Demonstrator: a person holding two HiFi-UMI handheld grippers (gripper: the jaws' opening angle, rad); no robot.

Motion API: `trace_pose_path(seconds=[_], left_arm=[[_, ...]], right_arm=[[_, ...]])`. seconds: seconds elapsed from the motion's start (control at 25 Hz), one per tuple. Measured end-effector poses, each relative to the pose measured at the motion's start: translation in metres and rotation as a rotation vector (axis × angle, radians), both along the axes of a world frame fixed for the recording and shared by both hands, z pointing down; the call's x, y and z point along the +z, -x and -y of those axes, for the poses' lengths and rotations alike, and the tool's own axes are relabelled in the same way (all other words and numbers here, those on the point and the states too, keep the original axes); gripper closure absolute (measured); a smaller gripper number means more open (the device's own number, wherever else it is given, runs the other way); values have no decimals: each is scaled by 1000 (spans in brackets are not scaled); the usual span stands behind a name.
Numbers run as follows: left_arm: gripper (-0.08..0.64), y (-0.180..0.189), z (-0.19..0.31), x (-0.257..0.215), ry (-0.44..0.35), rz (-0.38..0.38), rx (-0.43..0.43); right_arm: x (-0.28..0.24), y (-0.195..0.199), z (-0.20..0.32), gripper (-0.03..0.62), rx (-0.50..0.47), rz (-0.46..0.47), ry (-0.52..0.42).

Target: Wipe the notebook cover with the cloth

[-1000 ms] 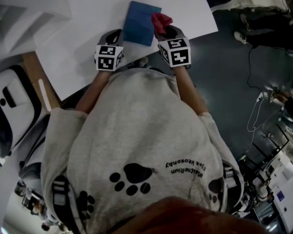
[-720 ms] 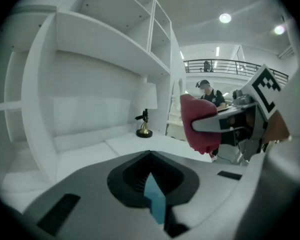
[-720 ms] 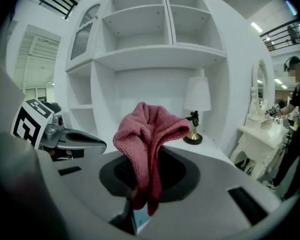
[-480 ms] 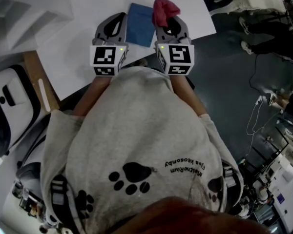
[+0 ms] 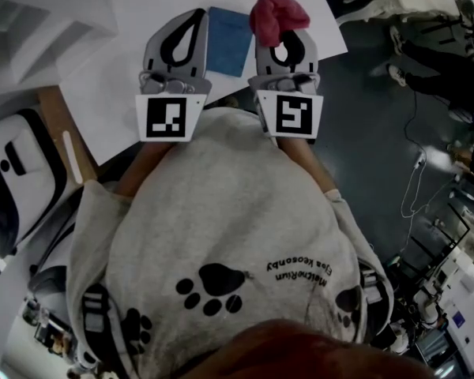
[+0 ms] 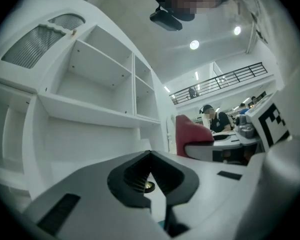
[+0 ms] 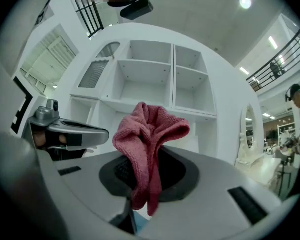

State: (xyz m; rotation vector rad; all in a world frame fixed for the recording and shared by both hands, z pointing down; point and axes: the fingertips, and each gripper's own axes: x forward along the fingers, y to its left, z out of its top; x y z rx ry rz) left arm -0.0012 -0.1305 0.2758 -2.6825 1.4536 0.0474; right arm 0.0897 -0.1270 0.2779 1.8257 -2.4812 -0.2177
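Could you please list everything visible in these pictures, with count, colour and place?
notebook: one, blue, flat on the table between the two tools
cloth: one, pink-red, bunched in the right tool's jaws
table: one, white, before the person
shelf unit: one, white, ahead of both tools
sweatshirt: one, grey with black paw prints, on the person
left tool: one, grey, jaws shut on nothing
right tool: one, grey, shut on the cloth

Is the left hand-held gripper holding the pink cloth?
No, the pink cloth is pinched in the right hand-held gripper, while the left hand-held gripper has its jaws together on nothing.
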Motion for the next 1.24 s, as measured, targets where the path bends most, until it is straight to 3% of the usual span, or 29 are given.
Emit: trace_pose_path(seconds=[0.28,0.92,1.24], left_arm=[[549,4,-1,-6,-34,21,-15],[549,1,3,17,43,4,-3],[549,10,-5,23,36,8,-12]], right_arm=[[-2,-1,-3,520,6,-30,14],[11,2,-5,520,-13,-19,38],[18,6,-13,520,-13,-33,39]])
